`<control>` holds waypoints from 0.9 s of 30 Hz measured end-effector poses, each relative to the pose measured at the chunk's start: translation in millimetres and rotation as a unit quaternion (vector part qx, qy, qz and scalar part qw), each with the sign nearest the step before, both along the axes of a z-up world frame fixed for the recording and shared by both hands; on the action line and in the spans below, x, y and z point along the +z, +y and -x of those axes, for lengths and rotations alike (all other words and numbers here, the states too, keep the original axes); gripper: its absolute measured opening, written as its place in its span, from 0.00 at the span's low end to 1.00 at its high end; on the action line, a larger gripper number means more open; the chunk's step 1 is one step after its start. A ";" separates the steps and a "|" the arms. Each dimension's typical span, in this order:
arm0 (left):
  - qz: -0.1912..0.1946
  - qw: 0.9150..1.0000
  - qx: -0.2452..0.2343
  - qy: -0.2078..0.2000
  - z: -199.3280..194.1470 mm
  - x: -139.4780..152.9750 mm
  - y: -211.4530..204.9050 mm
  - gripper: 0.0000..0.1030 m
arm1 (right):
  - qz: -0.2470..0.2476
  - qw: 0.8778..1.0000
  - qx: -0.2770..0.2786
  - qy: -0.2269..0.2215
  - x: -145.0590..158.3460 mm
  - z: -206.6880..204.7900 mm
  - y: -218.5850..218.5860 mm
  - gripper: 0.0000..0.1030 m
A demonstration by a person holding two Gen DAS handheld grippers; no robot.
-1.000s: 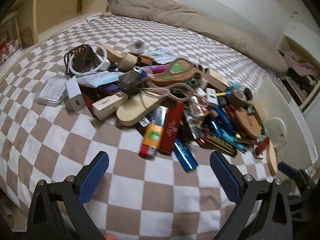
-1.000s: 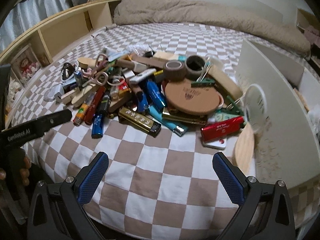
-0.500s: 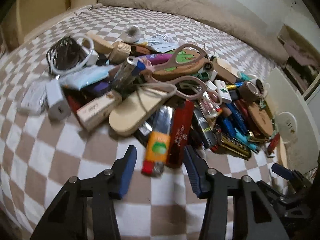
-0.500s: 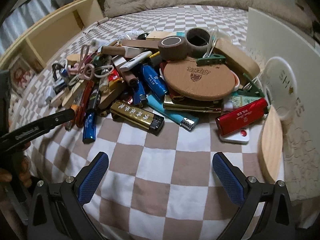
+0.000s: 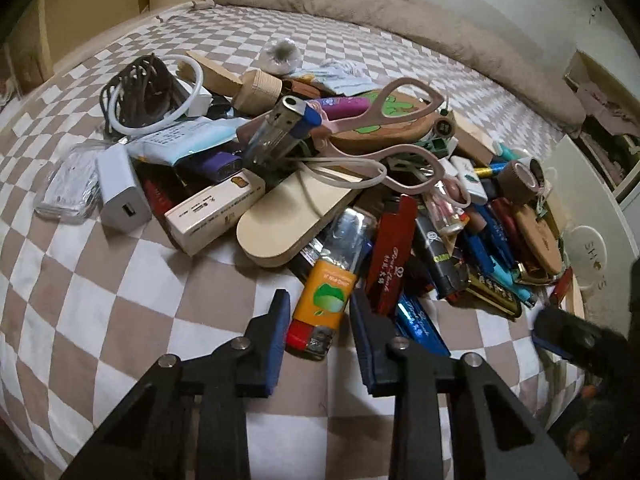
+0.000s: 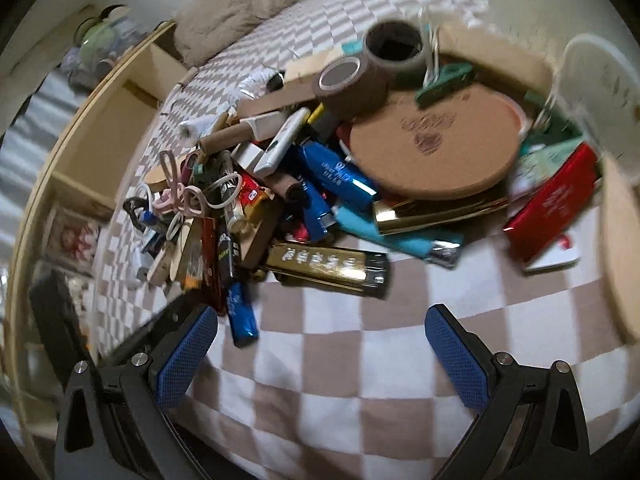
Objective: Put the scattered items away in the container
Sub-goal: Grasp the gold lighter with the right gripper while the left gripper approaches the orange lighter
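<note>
A pile of lighters, scissors, tape rolls and small boxes lies on the checkered bed sheet [image 5: 120, 280]. My left gripper [image 5: 319, 300] is at the pile's near edge. Its jaws are closing on the lower end of an orange lighter [image 5: 324, 296] with a green fruit label, and the blue pads press its sides. My right gripper [image 6: 320, 320] stands wide open over bare sheet, just short of a gold lighter [image 6: 328, 268], with nothing between its fingers. The white container [image 5: 592, 216] stands at the pile's right side, and in the right wrist view it [image 6: 600, 76] is blurred.
A round cork coaster [image 6: 436, 148] and two brown tape rolls [image 6: 352, 84] top the right part of the pile. A wooden disc [image 6: 620, 260] leans by the container. A wooden shelf unit [image 6: 92, 148] runs along the bed's left side, a beige blanket [image 5: 360, 12] at the far end.
The left jaws went from wide open to closed around the orange lighter as the gripper moved forward and down. The right gripper rolled and came closer to the pile, still open.
</note>
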State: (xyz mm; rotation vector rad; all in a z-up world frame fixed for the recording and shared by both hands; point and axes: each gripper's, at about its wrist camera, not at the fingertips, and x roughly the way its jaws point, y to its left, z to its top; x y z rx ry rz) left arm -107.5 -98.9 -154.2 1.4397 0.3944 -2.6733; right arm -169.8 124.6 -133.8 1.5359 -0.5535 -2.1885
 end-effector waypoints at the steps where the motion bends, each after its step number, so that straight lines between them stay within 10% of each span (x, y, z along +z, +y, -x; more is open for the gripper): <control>1: 0.005 1.000 -0.002 0.003 -2.4 0.5 4.0 0.26 | -0.003 1.000 -0.007 0.000 -0.2 1.6 -4.2 1.00; 19: -0.088 0.996 0.017 0.028 -30.7 -1.1 7.9 0.23 | -0.135 0.987 -0.078 0.034 -8.7 17.8 -51.8 0.99; 27: -0.100 0.995 0.001 0.028 -28.4 -0.6 14.5 0.23 | -0.135 0.987 -0.075 0.052 -6.3 10.5 -40.9 0.80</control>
